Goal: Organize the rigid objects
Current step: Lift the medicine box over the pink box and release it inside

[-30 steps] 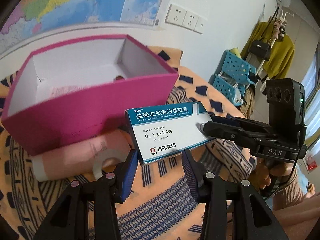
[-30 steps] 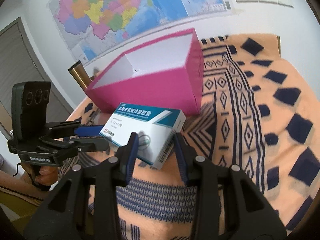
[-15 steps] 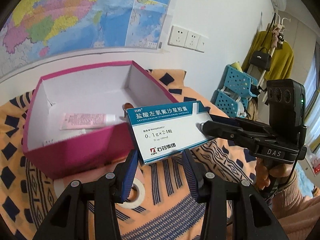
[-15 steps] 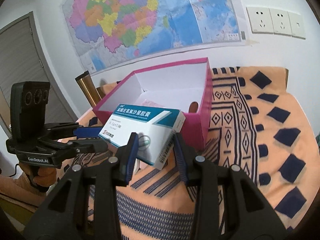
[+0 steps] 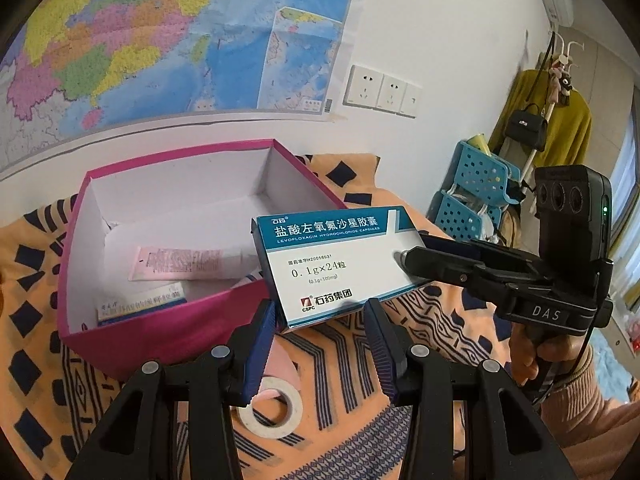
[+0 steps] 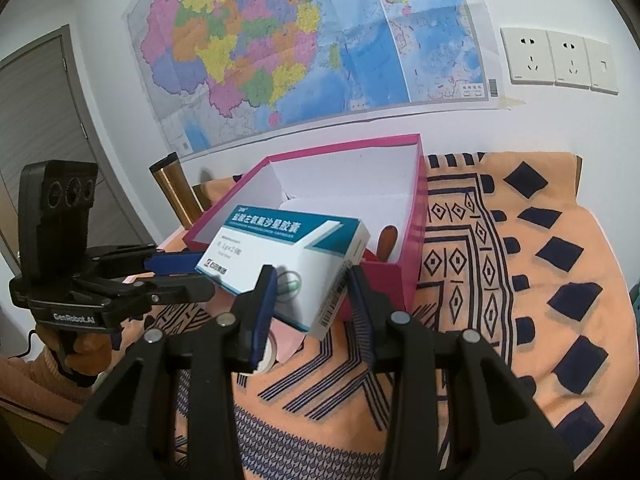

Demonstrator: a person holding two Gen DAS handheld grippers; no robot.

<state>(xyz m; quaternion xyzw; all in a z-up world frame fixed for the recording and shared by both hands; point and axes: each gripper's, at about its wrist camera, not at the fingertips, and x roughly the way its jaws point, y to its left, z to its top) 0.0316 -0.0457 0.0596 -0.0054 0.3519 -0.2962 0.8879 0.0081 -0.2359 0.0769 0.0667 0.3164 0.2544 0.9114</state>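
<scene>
- Medicine carton [image 5: 336,268], white with a teal band, held in the air at the near rim of the pink box [image 5: 172,332], tilted with its printed face up; it touches neither the cloth nor the box.
- Left gripper [image 5: 320,320]: both blue pads pressed on the carton's near end, one on each side. Clamped on it.
- Right gripper [image 6: 312,300]: pads on the carton's other end, by the barcode flap. Also clamped on it. The left wrist view shows this gripper reaching in from the right, with its upper finger lying across the carton's face.
- So two grips share one carton, one at each end.
- Pink box is open-topped with a white lining and stands on the orange patterned cloth [image 6: 520,280]. Inside lie a pink tube [image 5: 180,264] and a smaller blue-and-white packet [image 5: 140,304] near the front wall. A brown rounded object [image 6: 388,242] shows at the box's right inner corner; what it is cannot be told.
- Tape roll [image 5: 268,408] lies on the cloth in front of the box, under the grippers, not yet packed.
- Step in hand, as judged: carrying the carton up and over the box's front wall for placing inside.
- Next move probably calls for clearing the near rim, then lowering the carton flat onto bare floor behind the tube. Both grips should let go together, or one first, so the carton does not twist.
- Risk: the carton's lower edge catching the pink wall.
</scene>
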